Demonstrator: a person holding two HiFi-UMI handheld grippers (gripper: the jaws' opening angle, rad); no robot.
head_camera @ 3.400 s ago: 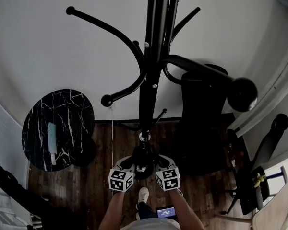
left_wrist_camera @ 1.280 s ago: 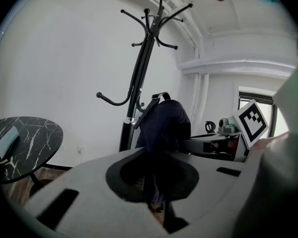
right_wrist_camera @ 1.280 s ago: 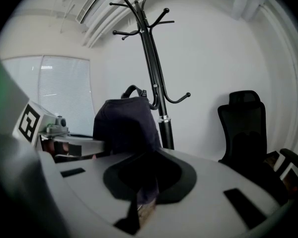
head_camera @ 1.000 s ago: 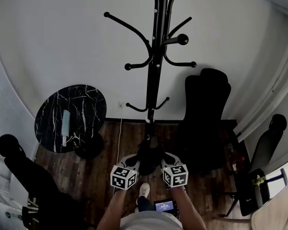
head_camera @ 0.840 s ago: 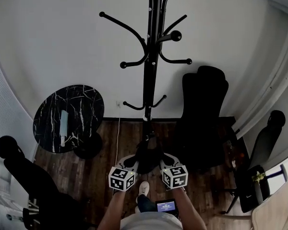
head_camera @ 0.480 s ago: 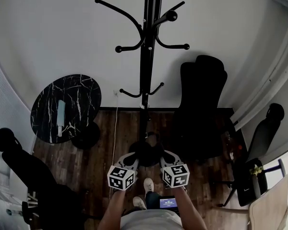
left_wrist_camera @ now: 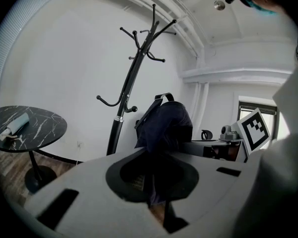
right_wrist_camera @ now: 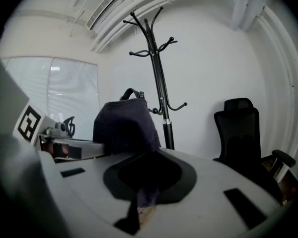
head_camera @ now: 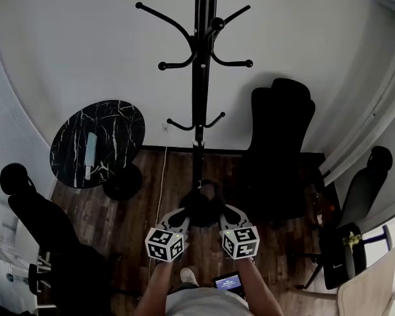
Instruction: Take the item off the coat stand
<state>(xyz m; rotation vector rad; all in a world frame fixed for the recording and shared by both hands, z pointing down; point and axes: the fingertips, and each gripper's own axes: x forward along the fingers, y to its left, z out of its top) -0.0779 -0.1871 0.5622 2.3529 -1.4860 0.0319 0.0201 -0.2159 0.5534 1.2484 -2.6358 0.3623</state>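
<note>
A dark navy bag with a top strap hangs low in front of me, off the black coat stand. My left gripper and right gripper pinch it from either side, both shut on its fabric. In the left gripper view the bag rises above the left gripper, with the coat stand bare behind it. In the right gripper view the bag bulges over the right gripper, and the coat stand is beyond it with empty hooks.
A round black marble table with a pale roll on it stands at the left. A black office chair is right of the stand, against the white wall. More chairs sit at lower left and far right.
The coat stand was close overhead earlier and now stands farther off, bare. Both grippers stay shut on the bag, low in front of me.
</note>
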